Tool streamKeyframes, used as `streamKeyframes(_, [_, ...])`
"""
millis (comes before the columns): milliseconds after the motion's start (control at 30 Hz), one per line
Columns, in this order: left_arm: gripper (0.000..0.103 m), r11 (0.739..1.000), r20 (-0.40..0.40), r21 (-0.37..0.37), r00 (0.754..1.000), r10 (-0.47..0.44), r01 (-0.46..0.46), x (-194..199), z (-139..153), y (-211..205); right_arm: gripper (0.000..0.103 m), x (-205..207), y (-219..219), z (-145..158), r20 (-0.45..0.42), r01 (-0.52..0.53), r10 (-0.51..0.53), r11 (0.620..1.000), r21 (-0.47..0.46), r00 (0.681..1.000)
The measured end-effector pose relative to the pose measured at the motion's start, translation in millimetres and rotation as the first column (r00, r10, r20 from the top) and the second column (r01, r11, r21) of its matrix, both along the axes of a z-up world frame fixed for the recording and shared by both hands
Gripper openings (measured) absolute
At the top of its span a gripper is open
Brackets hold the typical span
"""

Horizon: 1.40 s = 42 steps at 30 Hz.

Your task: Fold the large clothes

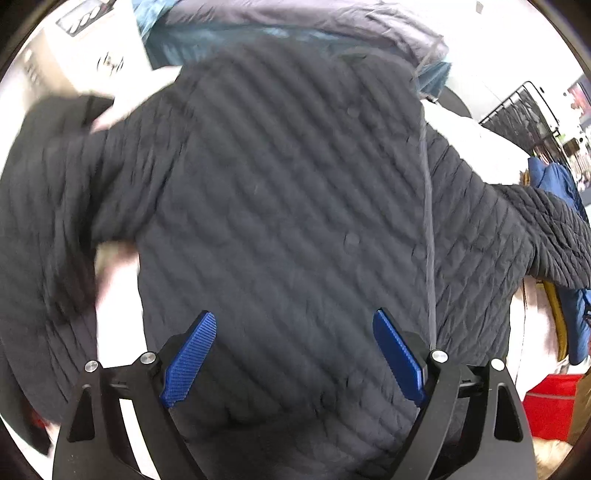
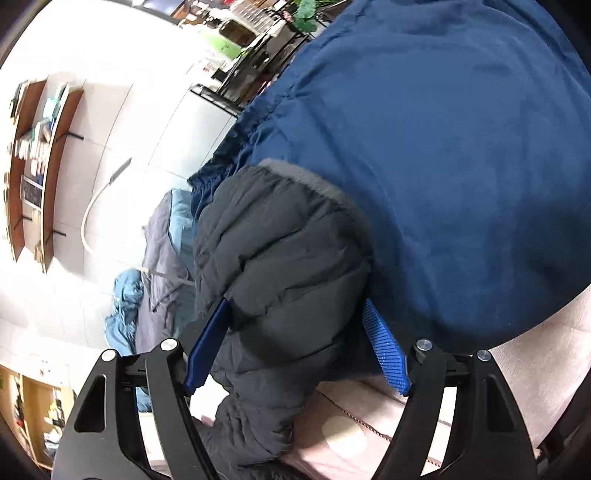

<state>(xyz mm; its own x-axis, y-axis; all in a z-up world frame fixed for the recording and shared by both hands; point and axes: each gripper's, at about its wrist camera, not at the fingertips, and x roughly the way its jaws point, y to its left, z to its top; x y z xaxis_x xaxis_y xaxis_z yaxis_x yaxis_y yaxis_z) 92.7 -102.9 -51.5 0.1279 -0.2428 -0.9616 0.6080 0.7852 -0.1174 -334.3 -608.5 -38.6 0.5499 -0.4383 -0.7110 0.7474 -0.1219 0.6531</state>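
Note:
A dark quilted jacket [image 1: 288, 192] lies spread on a white surface [image 1: 122, 317], front up, with snap buttons down its placket and both sleeves out to the sides. My left gripper [image 1: 293, 354] hovers over its lower hem, jaws wide apart and empty. In the right wrist view, my right gripper [image 2: 295, 343] has its blue pads [image 2: 384, 350] on either side of the jacket's sleeve cuff [image 2: 280, 266], which bulges between them. The jaws stand fairly wide, and whether they pinch the cuff is unclear.
A navy blue garment [image 2: 436, 155] lies right behind the cuff. A grey and teal garment [image 1: 295, 26] lies at the far end, also in the right wrist view [image 2: 162, 258]. A red bin [image 1: 550, 402] stands at the right. A pink padded surface [image 2: 369, 417] lies under the right gripper.

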Motion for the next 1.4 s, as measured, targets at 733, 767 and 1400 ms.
streamKeyframes(733, [0.063, 0.88, -0.121, 0.413, 0.972, -0.203, 0.236, 201, -65, -286, 0.075, 171, 146, 9, -0.373, -0.609, 0.58, 0.791, 0.047, 0.724])
streamKeyframes(767, [0.045, 0.877, -0.16, 0.409, 0.966, -0.202, 0.251, 200, -74, -284, 0.075, 181, 146, 7, -0.349, -0.621, 0.598, 0.782, 0.055, 0.721])
streamKeyframes(1400, [0.004, 0.993, 0.053, -0.036, 0.992, -0.115, 0.117, 66, 12, -105, 0.084, 531, 145, -20, -0.394, -0.966, 0.893, 0.254, 0.04, 0.218])
